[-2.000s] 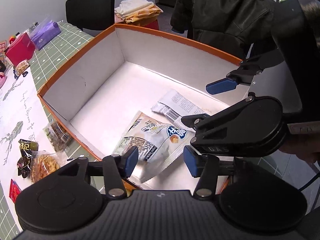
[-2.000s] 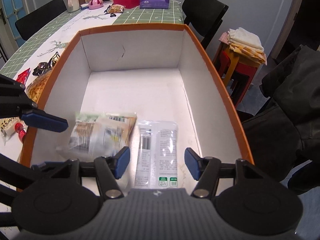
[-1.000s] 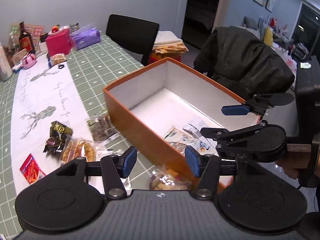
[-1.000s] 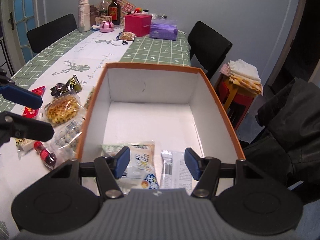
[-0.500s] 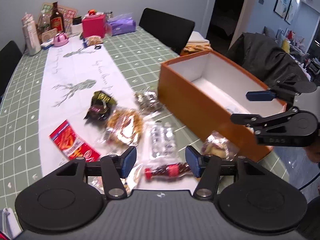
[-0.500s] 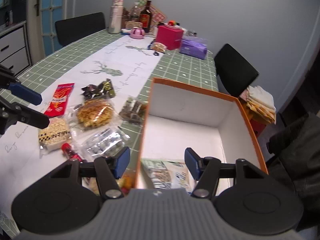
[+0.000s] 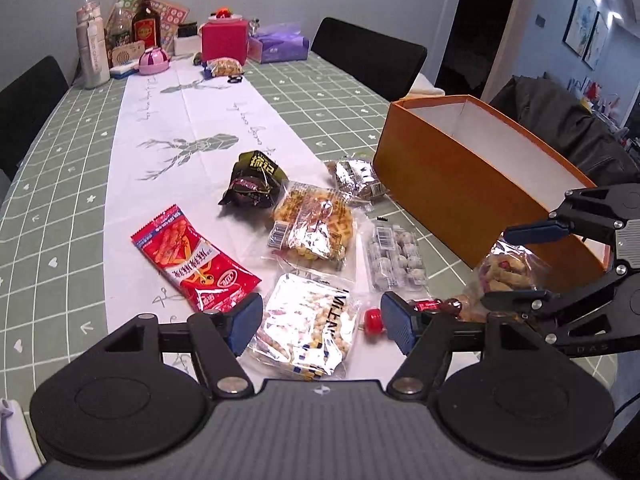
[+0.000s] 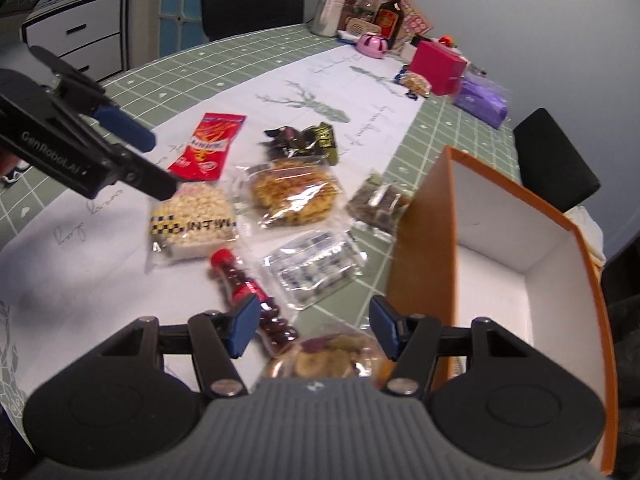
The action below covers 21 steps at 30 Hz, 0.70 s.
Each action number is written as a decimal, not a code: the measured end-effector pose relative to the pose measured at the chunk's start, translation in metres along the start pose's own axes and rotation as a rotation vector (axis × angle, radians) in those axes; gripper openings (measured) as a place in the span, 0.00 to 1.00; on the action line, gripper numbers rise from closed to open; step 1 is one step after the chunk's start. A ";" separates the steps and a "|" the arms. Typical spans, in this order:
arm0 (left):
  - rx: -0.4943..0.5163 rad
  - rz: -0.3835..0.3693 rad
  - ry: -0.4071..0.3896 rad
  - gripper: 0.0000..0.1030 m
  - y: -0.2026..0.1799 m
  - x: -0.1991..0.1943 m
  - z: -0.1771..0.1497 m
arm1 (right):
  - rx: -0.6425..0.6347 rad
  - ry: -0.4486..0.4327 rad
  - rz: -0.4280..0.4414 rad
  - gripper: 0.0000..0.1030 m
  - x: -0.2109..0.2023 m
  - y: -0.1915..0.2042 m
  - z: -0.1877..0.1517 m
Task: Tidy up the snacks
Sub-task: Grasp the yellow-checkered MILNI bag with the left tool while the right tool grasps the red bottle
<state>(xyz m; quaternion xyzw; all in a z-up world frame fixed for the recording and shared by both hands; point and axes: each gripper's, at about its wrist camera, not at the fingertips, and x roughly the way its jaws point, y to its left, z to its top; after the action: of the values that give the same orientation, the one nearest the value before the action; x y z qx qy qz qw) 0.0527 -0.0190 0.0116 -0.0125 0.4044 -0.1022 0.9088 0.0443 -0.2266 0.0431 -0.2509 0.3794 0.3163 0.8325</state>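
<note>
My left gripper (image 7: 320,322) hangs over a clear bag of puffed corn (image 7: 308,320) on the white runner. Its jaws are opening and touch nothing. My right gripper (image 8: 314,328) stands open above a clear bag of mixed chips (image 8: 324,356), beside a red-capped candy tube (image 8: 248,292). The orange box (image 7: 460,192) with white inside sits at the right. Loose between them lie a red packet (image 7: 192,260), a black packet (image 7: 254,180), a waffle bag (image 7: 314,224), a pack of small balls (image 7: 396,256) and a silver-wrapped snack (image 7: 358,180).
At the table's far end stand bottles (image 7: 146,20), a pink box (image 7: 222,42) and a purple tissue pack (image 7: 280,46). Black chairs (image 7: 368,60) ring the green checked table. A dark jacket (image 7: 560,120) hangs behind the box.
Both grippers have swung left, away from the box's inside and out over the loose snacks on the table. The left jaws have spread wider.
</note>
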 end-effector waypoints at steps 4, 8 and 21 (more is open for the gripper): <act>0.015 0.004 -0.007 0.78 0.001 0.009 -0.004 | 0.002 0.000 0.029 0.58 0.010 0.005 -0.001; 0.021 -0.016 0.011 0.84 0.003 0.020 -0.008 | -0.016 0.005 0.058 0.58 0.019 0.011 -0.005; 0.112 0.015 0.080 0.85 0.005 0.051 -0.022 | -0.044 0.034 0.126 0.58 0.045 0.022 -0.007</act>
<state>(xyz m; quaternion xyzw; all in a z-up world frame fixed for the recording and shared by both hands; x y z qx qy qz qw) 0.0708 -0.0228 -0.0407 0.0454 0.4343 -0.1184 0.8918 0.0489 -0.2011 -0.0005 -0.2504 0.4014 0.3719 0.7987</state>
